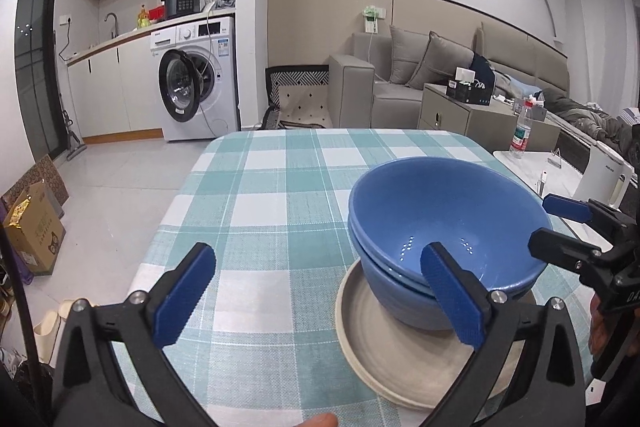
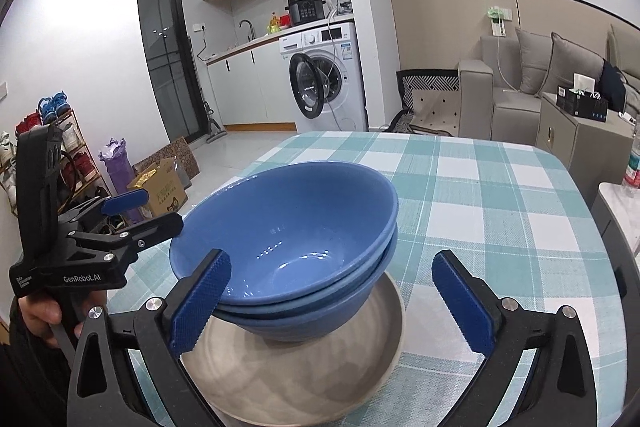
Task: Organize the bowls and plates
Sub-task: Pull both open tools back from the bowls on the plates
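My left tool [image 1: 316, 297] is fully spread with nothing between its pads; its right finger [image 1: 452, 301] crosses in front of the bowls [image 1: 440, 227] without gripping them. My right tool [image 2: 344, 301] is equally wide apart and holds nothing; its left finger [image 2: 202, 301] sits just before the near rim of the bowls [image 2: 296, 223], and whether it touches the rim cannot be told. The two blue bowls are nested, one inside the other, and stand upright on the plate [image 1: 360, 315]. The plate [image 2: 384, 339] is beige and lies flat on the desk [image 1: 260, 187], which carries a teal and white check cloth. In the left wrist view the stack sits at 3 o'clock of frame centre, with my right tool [image 1: 560, 227] at its 3 o'clock side. In the right wrist view the stack sits at 6 o'clock of centre, with my left tool [image 2: 152, 213] at its 9 o'clock side. A hand [image 2: 40, 311] holds that left tool from below.
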